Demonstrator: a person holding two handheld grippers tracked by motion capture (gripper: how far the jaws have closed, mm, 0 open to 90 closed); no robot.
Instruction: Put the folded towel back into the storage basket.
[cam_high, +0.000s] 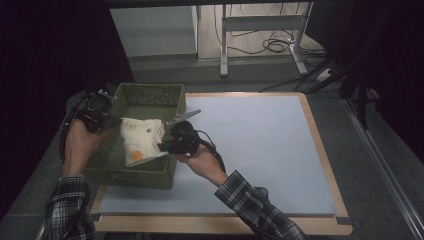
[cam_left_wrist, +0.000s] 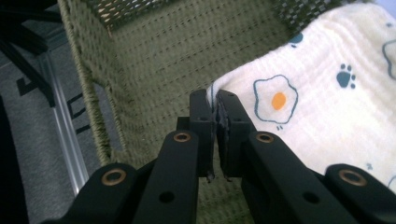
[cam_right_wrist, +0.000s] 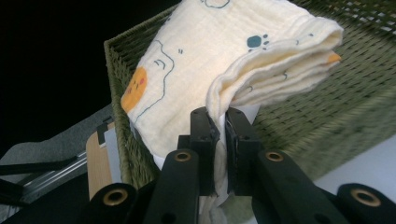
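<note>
A folded cream cloth (cam_high: 140, 140) printed with fried eggs and paw marks hangs over the inside of a green woven basket (cam_high: 145, 95) at the table's left. My left gripper (cam_high: 114, 122) is shut on the cloth's left corner; in the left gripper view the cloth (cam_left_wrist: 322, 107) runs off to the right from the pinched jaws of that gripper (cam_left_wrist: 216, 116), with the basket wall (cam_left_wrist: 159, 70) behind. My right gripper (cam_high: 162, 146) is shut on the cloth's right edge. In the right gripper view the folded layers of cloth (cam_right_wrist: 224, 56) rise from the right gripper (cam_right_wrist: 221, 123), over the basket rim (cam_right_wrist: 116, 70).
The basket stands on the left part of a pale blue mat (cam_high: 260, 145) on a wooden-edged board (cam_high: 320, 145). Right of the basket the mat is bare. Beyond the table are a metal frame (cam_high: 260, 30) and cables on the floor (cam_high: 275, 45).
</note>
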